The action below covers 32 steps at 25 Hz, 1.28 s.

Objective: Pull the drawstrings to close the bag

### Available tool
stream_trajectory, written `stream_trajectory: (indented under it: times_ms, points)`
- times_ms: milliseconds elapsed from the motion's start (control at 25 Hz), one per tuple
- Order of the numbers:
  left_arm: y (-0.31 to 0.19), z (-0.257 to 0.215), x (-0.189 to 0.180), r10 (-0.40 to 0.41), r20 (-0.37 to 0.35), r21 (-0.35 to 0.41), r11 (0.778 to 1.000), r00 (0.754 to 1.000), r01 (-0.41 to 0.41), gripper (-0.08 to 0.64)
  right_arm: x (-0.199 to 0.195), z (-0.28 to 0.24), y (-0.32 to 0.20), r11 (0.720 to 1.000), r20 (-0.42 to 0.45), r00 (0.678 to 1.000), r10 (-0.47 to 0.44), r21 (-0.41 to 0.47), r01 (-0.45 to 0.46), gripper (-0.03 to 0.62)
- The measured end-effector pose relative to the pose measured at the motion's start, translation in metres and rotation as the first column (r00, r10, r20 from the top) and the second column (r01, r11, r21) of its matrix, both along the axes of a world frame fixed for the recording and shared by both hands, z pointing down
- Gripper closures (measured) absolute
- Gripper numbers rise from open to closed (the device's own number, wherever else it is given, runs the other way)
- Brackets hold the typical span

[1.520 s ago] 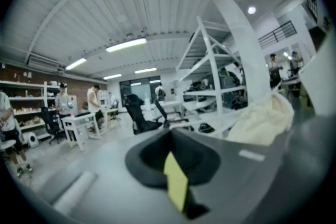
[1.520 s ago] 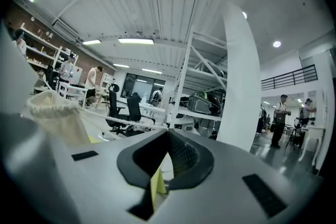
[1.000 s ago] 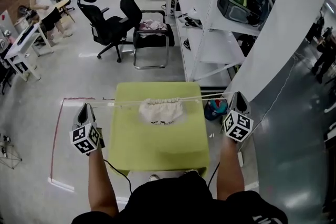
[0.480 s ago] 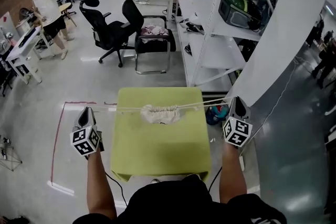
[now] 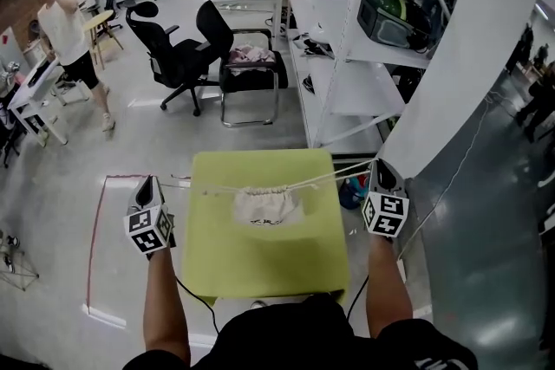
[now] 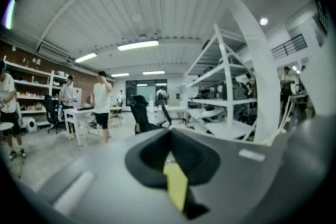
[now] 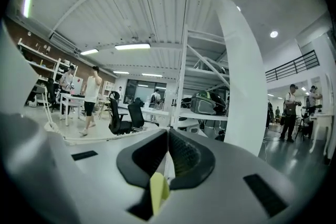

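A white bag (image 5: 267, 208) is sitting on a green table (image 5: 260, 264), its drawstrings (image 5: 329, 178) running sideways from its gathered mouth. The left gripper (image 5: 147, 184) and right gripper (image 5: 379, 171) are clamping them, flanking the bag, the right nearer.

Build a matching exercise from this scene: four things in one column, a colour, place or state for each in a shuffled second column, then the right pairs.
1. bag
2. table
3. right gripper
4. office chair

A. black, standing beyond the table
B. shut on a drawstring, off the table's right edge
C. yellow-green top
D. white, mouth gathered

Pairs: 1-D, 2-C, 3-B, 4-A.
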<state>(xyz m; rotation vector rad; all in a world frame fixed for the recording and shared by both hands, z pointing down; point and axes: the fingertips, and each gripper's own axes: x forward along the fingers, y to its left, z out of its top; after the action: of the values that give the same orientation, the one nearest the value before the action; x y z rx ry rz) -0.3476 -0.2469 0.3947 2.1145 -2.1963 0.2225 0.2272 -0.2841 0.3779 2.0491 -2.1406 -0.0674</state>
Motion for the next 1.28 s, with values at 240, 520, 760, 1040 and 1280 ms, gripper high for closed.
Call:
stream_trajectory:
  times_ms: [240, 520, 760, 1040, 1280]
  points:
    - [-0.034, 0.013, 0.017, 0.046, 0.062, -0.053, 0.998, 0.997, -0.043, 0.552, -0.014, 0.018, -0.030, 0.997, -0.029, 0.998, -0.051, -0.053, 0.049, 0.581]
    - [-0.090, 0.005, 0.030, 0.053, 0.117, -0.048, 0.998, 0.992, -0.047, 0.552, -0.024, 0.012, -0.081, 0.994, -0.054, 0.993, -0.100, -0.055, 0.097, 0.581]
    - [-0.134, -0.028, 0.040, 0.071, 0.145, 0.004, 0.997, 0.987, -0.072, 0.552, -0.040, -0.011, -0.121, 0.992, -0.090, 0.988, -0.125, -0.031, 0.123, 0.581]
    - [-0.148, -0.027, 0.048, 0.082, 0.135, -0.001, 0.997, 0.987, -0.083, 0.552, -0.057, -0.017, -0.127, 0.988, -0.110, 0.982, -0.154, -0.028, 0.152, 0.581]
    - [-0.135, 0.001, 0.040, 0.075, 0.112, -0.057, 0.996, 0.991, -0.069, 0.552, -0.061, 0.000, -0.114, 0.984, -0.128, 0.977, -0.170, -0.071, 0.162, 0.581]
